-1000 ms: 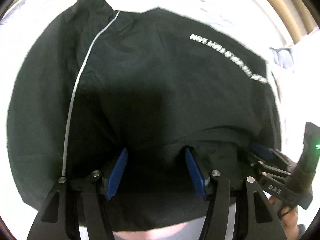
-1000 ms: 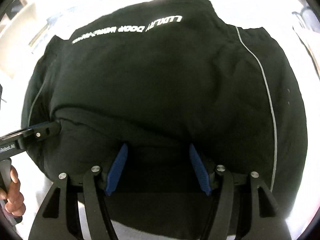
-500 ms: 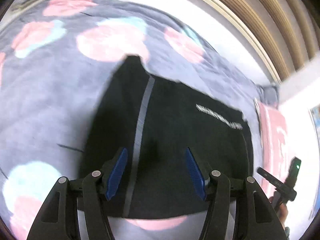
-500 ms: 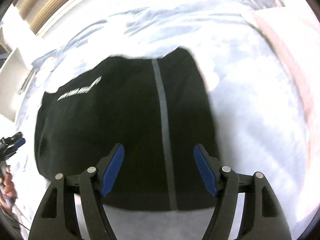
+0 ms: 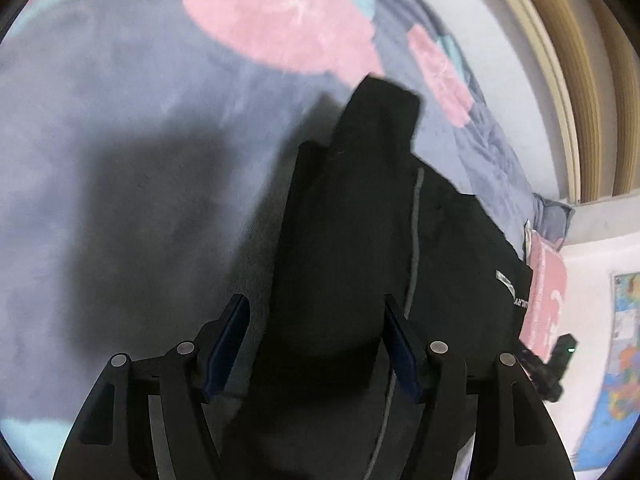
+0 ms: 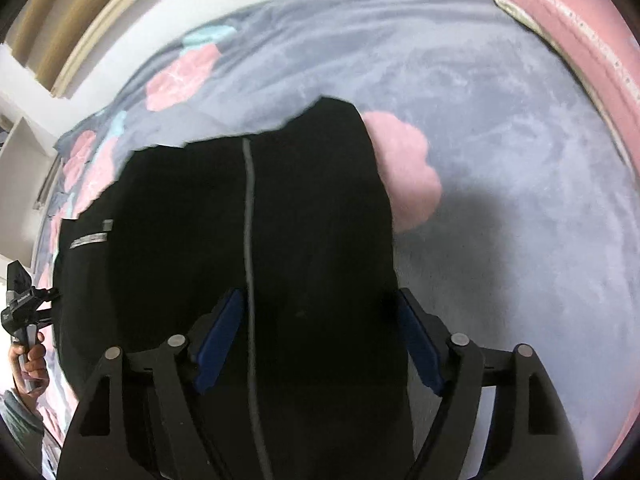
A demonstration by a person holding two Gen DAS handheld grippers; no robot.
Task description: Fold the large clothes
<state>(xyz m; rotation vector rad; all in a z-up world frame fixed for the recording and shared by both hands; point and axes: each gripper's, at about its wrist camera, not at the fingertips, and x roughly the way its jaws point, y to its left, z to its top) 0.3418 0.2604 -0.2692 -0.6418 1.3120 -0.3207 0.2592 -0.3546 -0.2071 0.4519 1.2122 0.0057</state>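
Note:
A black garment point(image 5: 352, 240) with thin grey stripes and white lettering lies on a bed. In the left wrist view one end of it runs up between my open left gripper's point(image 5: 316, 340) blue pads. In the right wrist view the garment point(image 6: 224, 240) spreads wide, its grey stripe running between the fingers of my open right gripper point(image 6: 320, 340). Neither gripper pinches cloth. The right gripper shows small at the left view's right edge point(image 5: 556, 364), the left gripper at the right view's left edge point(image 6: 22, 308), held by a hand.
The bed is covered by a grey-blue blanket point(image 5: 120, 120) with pink and teal blotches. A pink pillow point(image 6: 580, 40) lies near the bed's edge. A wooden frame point(image 5: 580, 60) and a white wall stand beyond the bed, with a map poster point(image 5: 624, 360) at right.
Both grippers have pulled back and up from the garment. It filled the views a second ago and now lies smaller on the blanket. Both stay open.

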